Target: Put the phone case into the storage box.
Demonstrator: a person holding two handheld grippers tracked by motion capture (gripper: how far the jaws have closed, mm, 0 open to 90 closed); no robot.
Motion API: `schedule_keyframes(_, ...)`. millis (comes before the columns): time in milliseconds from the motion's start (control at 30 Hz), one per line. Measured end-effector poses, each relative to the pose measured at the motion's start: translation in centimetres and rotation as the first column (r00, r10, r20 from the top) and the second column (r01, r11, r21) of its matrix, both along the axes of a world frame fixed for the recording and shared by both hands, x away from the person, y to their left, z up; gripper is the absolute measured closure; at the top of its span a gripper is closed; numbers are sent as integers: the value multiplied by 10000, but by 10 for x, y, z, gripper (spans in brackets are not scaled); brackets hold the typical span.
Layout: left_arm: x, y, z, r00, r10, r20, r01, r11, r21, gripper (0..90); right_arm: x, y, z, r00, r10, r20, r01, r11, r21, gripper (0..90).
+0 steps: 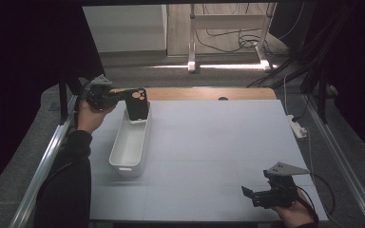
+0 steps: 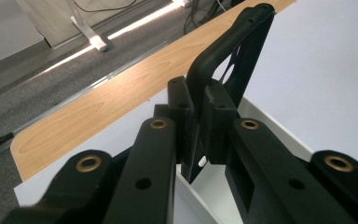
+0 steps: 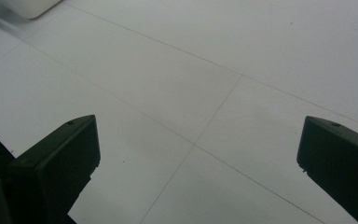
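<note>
My left gripper [image 1: 129, 95] is held over the far end of a long white bin [image 1: 123, 152] at the table's left. It is shut on a flat black case-like piece [image 1: 138, 105] with round cut-outs, which hangs upright above the bin's far end. In the left gripper view the jaws [image 2: 200, 109] pinch the piece's thin rim [image 2: 228, 51], and the bin's white wall [image 2: 279, 140] lies below. My right gripper [image 1: 251, 195] rests low at the near right of the table, open, with nothing between its fingers [image 3: 198, 140].
A white sheet [image 1: 209, 147] covers the table, with a strip of bare wood [image 1: 204, 93] along its far edge. A power strip [image 1: 298, 127] lies off the right side. A corner of the bin [image 3: 28, 5] shows in the right gripper view. Metal rails run along both sides.
</note>
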State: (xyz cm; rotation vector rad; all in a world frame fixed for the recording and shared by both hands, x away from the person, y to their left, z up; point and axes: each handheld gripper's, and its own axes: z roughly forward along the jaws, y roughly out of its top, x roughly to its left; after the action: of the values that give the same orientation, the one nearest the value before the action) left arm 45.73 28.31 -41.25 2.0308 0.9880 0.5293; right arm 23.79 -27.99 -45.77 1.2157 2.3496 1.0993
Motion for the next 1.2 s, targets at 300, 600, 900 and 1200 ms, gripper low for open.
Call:
schedule_keyframes(300, 8, -1, -8, 9997, -180, 177, 179, 9998, 73, 832, 0, 0, 0, 10000, 8, -13, -8, 10000, 32, 0)
schedule_keyframes(600, 15, -2, -17, 9995, -216, 249, 215, 9998, 49, 832, 0, 0, 0, 10000, 28, -28, -28, 10000, 43, 0)
schedule_keyframes(900, 18, 4, -25, 9980, -310, 556, 314, 9995, -69, 827, 1, 0, 0, 10000, 50, -84, -50, 10000, 34, 0)
schedule_keyframes(1200, 23, 4, -34, 9960, 187, 874, -194, 9998, 78, 766, 1, 0, -1, 9999, 60, -101, -60, 10000, 34, 0)
